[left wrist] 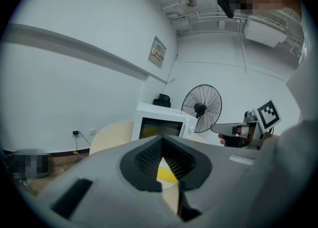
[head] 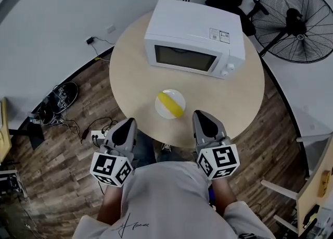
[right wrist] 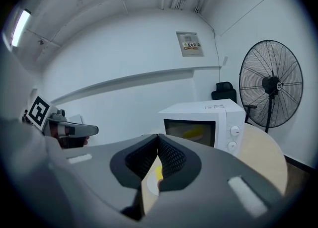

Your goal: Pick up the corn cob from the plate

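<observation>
left tongs (head: 127, 126) and right tongs (head: 203, 118) are both clamped shut on nothing, hanging over the near edge of the bench (head: 237, 97), and the corn (head: 170, 104) lies untouched on the white plate (head: 178, 97) between them, in front of the microwave (head: 195, 37).

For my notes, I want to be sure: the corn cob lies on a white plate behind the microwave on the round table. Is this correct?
Not quite. The head view shows the corn cob on the white plate in front of the microwave, on its door side, on the round table.
</observation>
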Action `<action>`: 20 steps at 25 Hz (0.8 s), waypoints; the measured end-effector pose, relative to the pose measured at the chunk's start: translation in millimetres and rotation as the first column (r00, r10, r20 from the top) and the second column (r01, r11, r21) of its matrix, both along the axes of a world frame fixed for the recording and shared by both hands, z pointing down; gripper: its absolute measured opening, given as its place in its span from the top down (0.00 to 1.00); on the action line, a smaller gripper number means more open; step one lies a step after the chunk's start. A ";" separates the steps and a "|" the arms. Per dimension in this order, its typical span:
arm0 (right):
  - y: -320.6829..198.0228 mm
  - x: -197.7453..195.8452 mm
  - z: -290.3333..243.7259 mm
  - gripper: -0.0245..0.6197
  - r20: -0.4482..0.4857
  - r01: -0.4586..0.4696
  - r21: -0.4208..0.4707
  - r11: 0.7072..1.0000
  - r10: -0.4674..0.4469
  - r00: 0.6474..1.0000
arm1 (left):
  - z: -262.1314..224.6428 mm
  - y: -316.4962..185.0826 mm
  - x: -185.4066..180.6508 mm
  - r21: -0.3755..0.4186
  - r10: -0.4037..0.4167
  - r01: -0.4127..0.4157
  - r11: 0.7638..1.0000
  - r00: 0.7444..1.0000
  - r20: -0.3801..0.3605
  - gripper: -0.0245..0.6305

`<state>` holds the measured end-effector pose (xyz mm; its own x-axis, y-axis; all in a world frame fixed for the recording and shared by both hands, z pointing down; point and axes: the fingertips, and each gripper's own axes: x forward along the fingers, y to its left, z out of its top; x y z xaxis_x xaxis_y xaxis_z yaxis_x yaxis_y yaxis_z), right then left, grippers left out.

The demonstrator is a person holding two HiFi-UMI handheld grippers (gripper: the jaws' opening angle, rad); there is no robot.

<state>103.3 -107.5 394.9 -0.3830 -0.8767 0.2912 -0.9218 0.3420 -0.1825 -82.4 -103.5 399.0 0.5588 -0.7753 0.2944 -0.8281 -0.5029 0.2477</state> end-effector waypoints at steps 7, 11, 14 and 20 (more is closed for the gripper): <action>-12.4 -7.6 14.4 0.94 -0.012 0.024 -0.034 0.999 -0.024 1.000 | 6.8 -3.6 -7.5 -0.023 -0.017 0.017 1.000 1.000 -0.005 0.98; -24.1 -17.6 22.0 0.91 -0.020 0.048 -0.057 0.997 -0.050 0.999 | 6.3 -8.2 -10.6 -0.025 -0.015 0.015 1.000 1.000 0.000 0.98; -33.9 -22.9 27.8 0.91 -0.027 0.068 -0.071 0.995 -0.070 0.997 | 4.6 -14.9 -12.2 -0.021 -0.017 0.017 1.000 1.000 0.000 0.98; -46.3 -34.0 35.9 0.91 -0.033 0.096 -0.097 0.991 -0.100 0.994 | 4.4 -20.3 -18.3 -0.026 -0.026 0.026 0.999 1.000 -0.004 0.98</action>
<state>69.4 -153.8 430.9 -0.4529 -0.8030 0.3873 -0.8915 0.4140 -0.1841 -100.7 -123.8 403.4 0.5403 -0.7813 0.3123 -0.8394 -0.4748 0.2644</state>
